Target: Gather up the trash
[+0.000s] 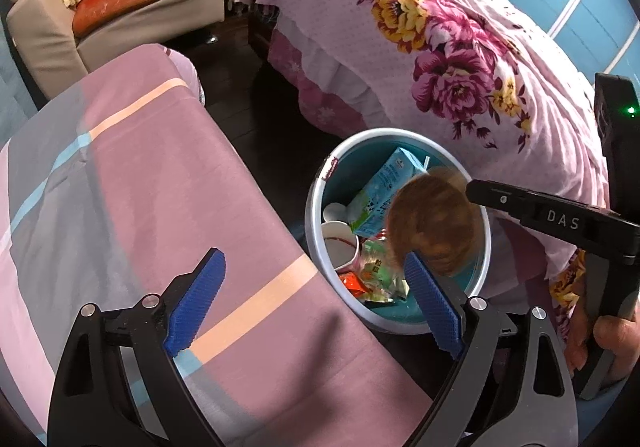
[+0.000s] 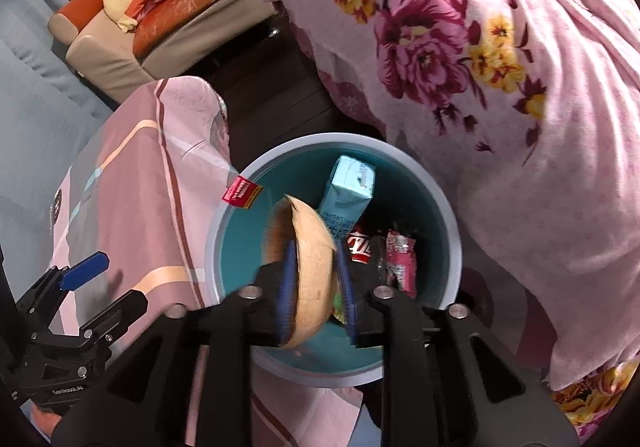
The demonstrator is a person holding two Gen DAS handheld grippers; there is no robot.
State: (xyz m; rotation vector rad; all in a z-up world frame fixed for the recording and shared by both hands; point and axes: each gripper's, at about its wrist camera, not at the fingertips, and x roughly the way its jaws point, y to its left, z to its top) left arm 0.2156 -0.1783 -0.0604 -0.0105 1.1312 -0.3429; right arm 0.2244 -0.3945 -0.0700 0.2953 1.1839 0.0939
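Hanging over the trash bin (image 2: 448,215), the right gripper (image 2: 316,287) has a bun (image 2: 312,267) loosely between its parted pads; left gripper (image 1: 316,303) sits spread wide, empty.

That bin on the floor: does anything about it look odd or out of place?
A red wrapper hangs over the bin's rim instead of lying inside. A blurred brown round piece sits between the right tool's fingers above the bin. Nothing looks spilled around it.
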